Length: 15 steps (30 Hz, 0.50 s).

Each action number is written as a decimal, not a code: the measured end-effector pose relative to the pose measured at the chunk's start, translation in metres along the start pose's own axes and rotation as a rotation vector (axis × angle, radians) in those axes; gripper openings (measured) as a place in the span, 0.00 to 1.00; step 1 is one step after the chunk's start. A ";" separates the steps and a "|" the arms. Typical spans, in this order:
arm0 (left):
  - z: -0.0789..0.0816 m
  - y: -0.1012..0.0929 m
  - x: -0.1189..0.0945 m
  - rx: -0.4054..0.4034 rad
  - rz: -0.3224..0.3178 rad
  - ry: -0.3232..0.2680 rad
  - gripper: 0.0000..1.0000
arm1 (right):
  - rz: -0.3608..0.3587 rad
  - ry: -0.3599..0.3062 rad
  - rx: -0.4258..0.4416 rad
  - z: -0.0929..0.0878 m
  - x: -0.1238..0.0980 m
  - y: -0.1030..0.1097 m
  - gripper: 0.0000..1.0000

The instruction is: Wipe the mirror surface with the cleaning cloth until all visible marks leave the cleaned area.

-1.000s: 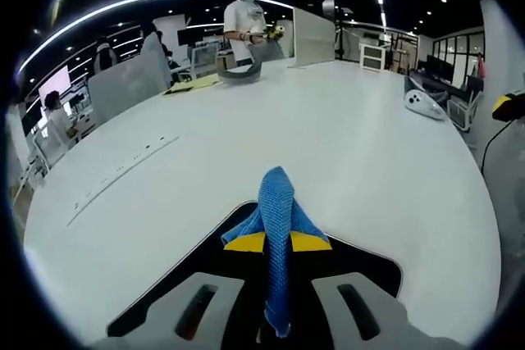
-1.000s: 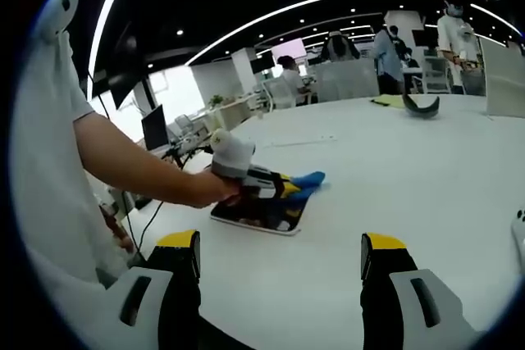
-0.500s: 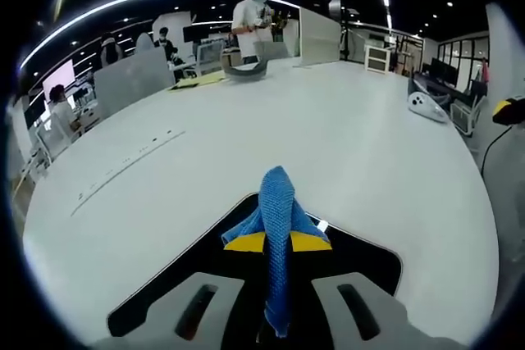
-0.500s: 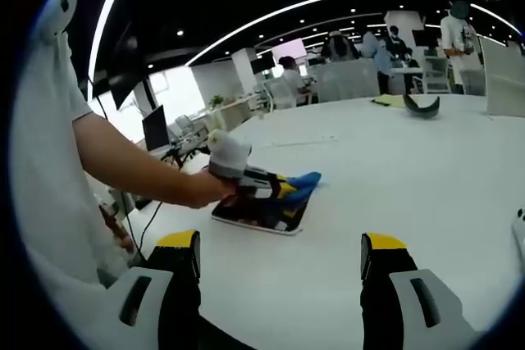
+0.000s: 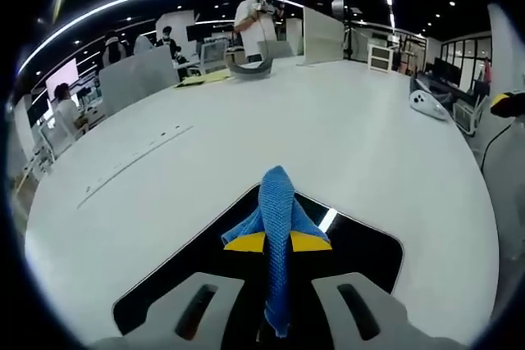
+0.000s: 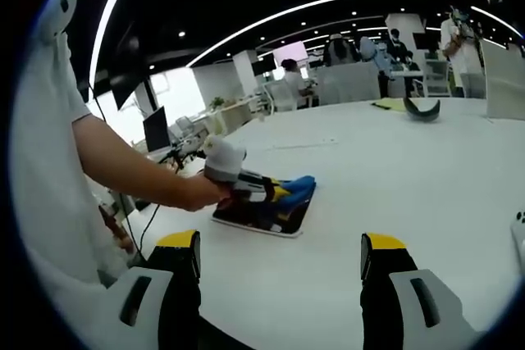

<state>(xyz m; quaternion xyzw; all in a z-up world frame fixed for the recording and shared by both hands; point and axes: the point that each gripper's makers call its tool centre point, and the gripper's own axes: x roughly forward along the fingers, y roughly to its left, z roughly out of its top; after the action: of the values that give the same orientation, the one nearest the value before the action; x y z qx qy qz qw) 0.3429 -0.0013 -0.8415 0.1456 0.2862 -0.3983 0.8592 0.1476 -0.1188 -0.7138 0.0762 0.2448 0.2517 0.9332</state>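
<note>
A dark mirror (image 5: 361, 247) lies flat on the white table (image 5: 328, 145). My left gripper (image 5: 277, 241) is shut on a blue cleaning cloth (image 5: 276, 211), which rests on the glass. In the right gripper view the same mirror (image 6: 283, 223) sits at the left of the table, with the blue cloth (image 6: 297, 183) and the left gripper (image 6: 277, 193) on it, held by a person's hand (image 6: 193, 193). My right gripper (image 6: 279, 256) stands open over the table, well away from the mirror, nothing between its yellow-tipped fingers (image 6: 379, 252).
A dark curved object (image 5: 246, 69) lies at the table's far end beside a white panel (image 5: 324, 36). A white device (image 5: 426, 104) rests at the right edge. People stand and sit beyond the table (image 6: 459, 34).
The left gripper has drawn the cloth back along the mirror toward the person, so more dark glass shows ahead of it. The right gripper has stayed put.
</note>
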 end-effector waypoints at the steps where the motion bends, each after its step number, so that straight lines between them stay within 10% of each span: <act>1: 0.000 0.001 -0.001 0.001 0.001 0.001 0.06 | 0.000 0.000 0.000 0.000 0.000 0.000 0.79; 15: -0.012 0.010 -0.015 -0.004 0.025 0.009 0.06 | 0.006 -0.011 -0.017 0.005 0.000 0.003 0.79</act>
<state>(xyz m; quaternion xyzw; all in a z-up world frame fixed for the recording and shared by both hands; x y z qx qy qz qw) 0.3383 0.0200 -0.8417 0.1493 0.2891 -0.3862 0.8631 0.1489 -0.1163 -0.7086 0.0705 0.2373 0.2560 0.9344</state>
